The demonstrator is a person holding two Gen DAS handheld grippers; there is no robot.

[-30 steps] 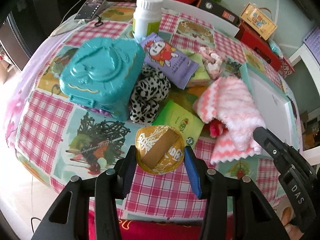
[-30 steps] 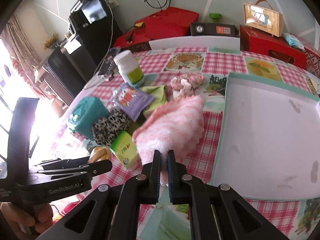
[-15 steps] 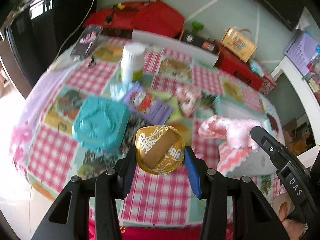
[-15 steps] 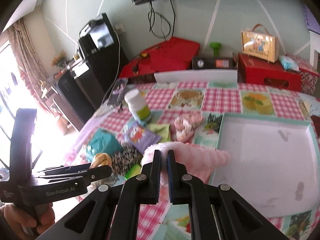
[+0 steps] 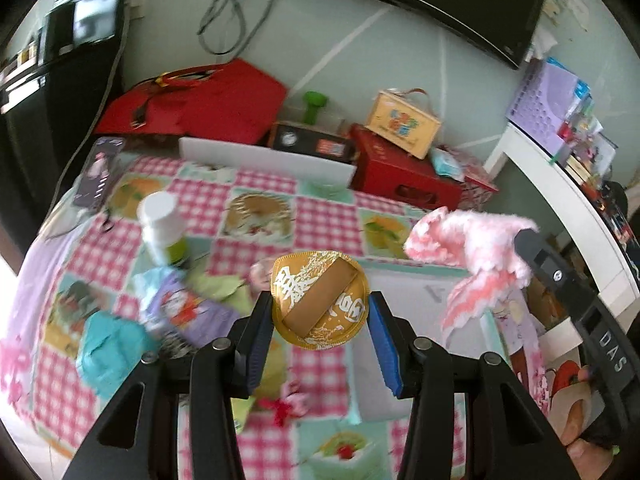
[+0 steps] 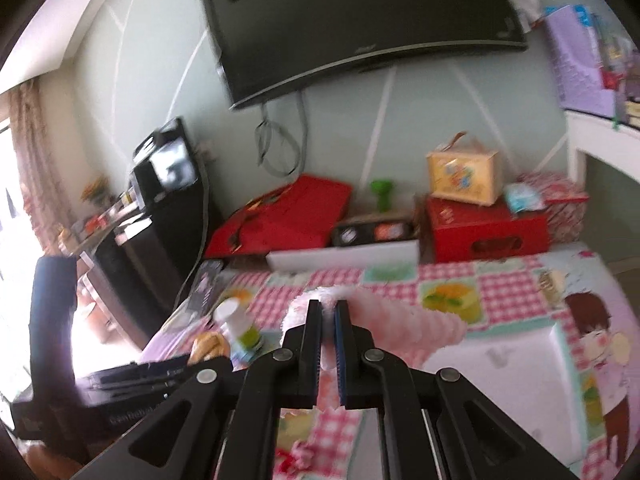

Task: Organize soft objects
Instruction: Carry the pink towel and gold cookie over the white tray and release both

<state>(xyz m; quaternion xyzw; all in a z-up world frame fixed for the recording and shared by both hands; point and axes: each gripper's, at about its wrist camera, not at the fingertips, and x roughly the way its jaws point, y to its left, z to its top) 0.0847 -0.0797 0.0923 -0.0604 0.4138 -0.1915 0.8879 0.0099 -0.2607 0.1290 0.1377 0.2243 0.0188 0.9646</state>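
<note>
My left gripper (image 5: pixel 320 312) is shut on a round gold packet (image 5: pixel 319 299) with white characters, held high over the checked table (image 5: pixel 264 200). My right gripper (image 6: pixel 328 328) is shut on a fluffy pink and white cloth (image 6: pixel 404 328), which hangs in the air. In the left wrist view that pink cloth (image 5: pixel 468 252) dangles from the right gripper's black body above the white tray (image 5: pixel 404 300). Below lie a teal case (image 5: pixel 108 348), a purple cartoon pouch (image 5: pixel 180 308) and a small pink scrunchie (image 5: pixel 260 272), all blurred.
A white bottle (image 5: pixel 162 224) stands on the table's left part, a phone (image 5: pixel 98 168) at its far left edge. Red boxes (image 5: pixel 404 168), a yellow box (image 5: pixel 402 124) and a red bag (image 5: pixel 192 100) line the wall. A white shelf (image 5: pixel 568 200) stands at the right.
Both grippers have risen well above the table with their loads and tilted up, so the wall and TV come into view. The pink cloth was lifted off the table and now hangs over the tray.
</note>
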